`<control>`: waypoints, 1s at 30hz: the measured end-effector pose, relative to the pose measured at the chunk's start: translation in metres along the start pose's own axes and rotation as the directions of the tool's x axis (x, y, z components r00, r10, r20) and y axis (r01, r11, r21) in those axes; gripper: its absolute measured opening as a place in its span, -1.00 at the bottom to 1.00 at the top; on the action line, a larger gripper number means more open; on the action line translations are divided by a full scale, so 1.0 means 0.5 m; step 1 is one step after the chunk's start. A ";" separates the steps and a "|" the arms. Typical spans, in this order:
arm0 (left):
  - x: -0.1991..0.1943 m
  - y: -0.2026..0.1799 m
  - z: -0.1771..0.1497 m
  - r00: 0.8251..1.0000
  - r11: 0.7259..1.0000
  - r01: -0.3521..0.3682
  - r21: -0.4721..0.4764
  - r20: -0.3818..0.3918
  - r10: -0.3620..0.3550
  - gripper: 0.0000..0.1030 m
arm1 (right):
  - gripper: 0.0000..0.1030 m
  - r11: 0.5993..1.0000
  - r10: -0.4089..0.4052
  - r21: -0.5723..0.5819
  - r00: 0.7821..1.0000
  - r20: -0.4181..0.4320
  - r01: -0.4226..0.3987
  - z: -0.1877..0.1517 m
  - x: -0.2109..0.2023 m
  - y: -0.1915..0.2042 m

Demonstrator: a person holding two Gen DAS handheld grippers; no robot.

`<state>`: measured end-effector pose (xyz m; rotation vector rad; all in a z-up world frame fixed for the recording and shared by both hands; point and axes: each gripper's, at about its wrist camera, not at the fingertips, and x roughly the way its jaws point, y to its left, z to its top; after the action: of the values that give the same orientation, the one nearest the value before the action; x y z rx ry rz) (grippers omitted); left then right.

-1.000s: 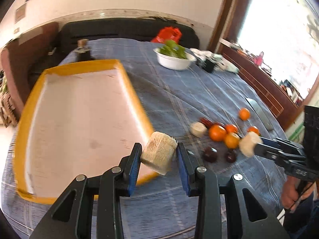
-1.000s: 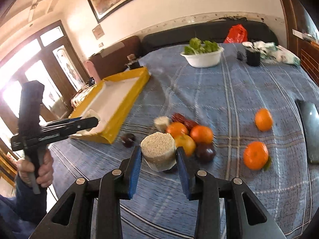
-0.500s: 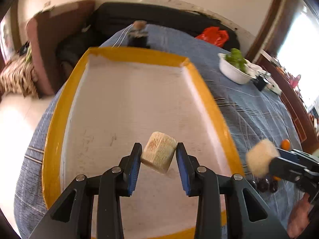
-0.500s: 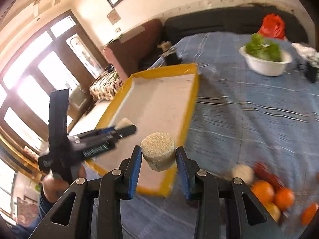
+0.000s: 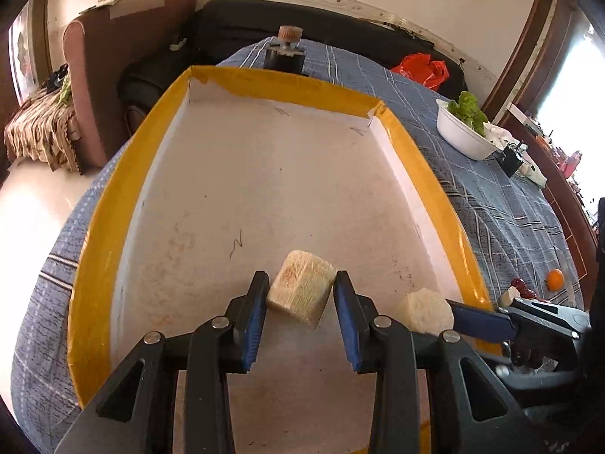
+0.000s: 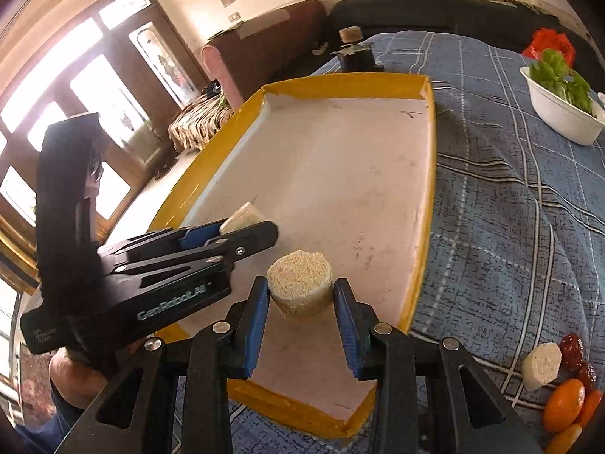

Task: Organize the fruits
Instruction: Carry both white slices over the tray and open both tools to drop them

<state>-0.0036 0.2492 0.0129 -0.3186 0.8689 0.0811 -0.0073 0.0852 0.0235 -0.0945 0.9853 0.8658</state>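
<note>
Above yellow-rimmed tray [image 5: 423, 159]: 2 pale cylindrical fruit pieces, 1 pinched by left gripper [image 5: 300, 297], 1 [image 6: 299, 286] between right gripper [image 6: 300, 300] pads.

3 corn pcs [image 6: 300, 282], 1 tray [image 6: 425, 204], 1 bowl [image 6: 556, 115]

Tray [image 5: 423, 159] glossy yellow tape; tablecloth [image 6: 510, 227] woven cloth.

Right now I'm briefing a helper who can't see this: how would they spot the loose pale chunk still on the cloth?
Find the yellow-rimmed tray on the blue checked cloth. Off its near right corner lies a fruit cluster; the pale chunk sits at its edge, cream-white beside dark red fruits and oranges.
</note>
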 end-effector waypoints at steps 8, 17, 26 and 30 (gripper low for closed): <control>-0.005 0.002 -0.011 0.999 1.000 0.020 -0.013 0.043 -0.019 -0.27 | -0.22 0.998 -0.034 -0.054 0.999 0.017 0.035 -0.009 0.001 0.013; -0.029 0.010 -0.012 0.992 0.996 0.083 -0.045 0.103 -0.078 0.01 | -0.14 1.000 0.019 -0.002 0.999 0.037 -0.019 -0.014 -0.039 -0.013; -0.049 -0.002 -0.012 0.984 0.995 0.100 -0.023 0.150 -0.096 0.03 | 0.41 0.996 -0.019 0.094 0.979 0.203 0.000 -0.070 -0.154 -0.048; -0.055 -0.014 -0.012 0.981 0.995 0.104 0.001 0.163 -0.103 0.03 | 0.41 0.978 0.025 0.194 0.963 0.270 -0.079 -0.100 -0.202 -0.090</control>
<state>-0.0244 0.2423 0.0317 -0.3591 0.6887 0.0136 -0.0370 -0.0272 0.0579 0.2195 0.8201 0.7972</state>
